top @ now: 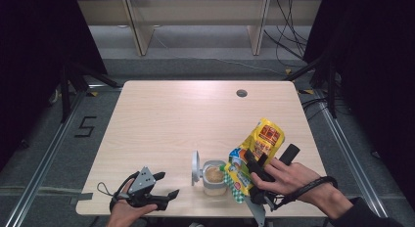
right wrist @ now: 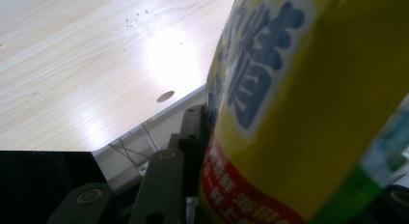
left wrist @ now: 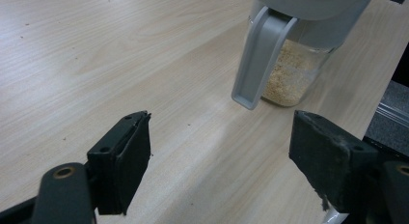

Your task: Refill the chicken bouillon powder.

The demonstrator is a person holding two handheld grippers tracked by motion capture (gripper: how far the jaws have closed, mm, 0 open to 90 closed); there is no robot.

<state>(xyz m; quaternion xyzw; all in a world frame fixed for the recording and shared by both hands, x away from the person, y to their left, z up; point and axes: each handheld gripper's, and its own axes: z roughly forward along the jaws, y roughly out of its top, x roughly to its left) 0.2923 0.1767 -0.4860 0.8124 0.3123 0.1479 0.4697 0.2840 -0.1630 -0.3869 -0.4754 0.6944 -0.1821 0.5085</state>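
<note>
Pouring step: pouch (top: 257,156) gripped in right gripper (top: 258,174), tipped over jar (top: 214,177) at its 3 o'clock. Left gripper (top: 159,190) fingers open, idle. Next: more tilt.

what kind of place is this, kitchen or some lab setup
Most likely a lab or recording studio, not a kitchen: a bare wooden table stands between black curtains, with metal floor rails beside it and loose cables behind.
</note>
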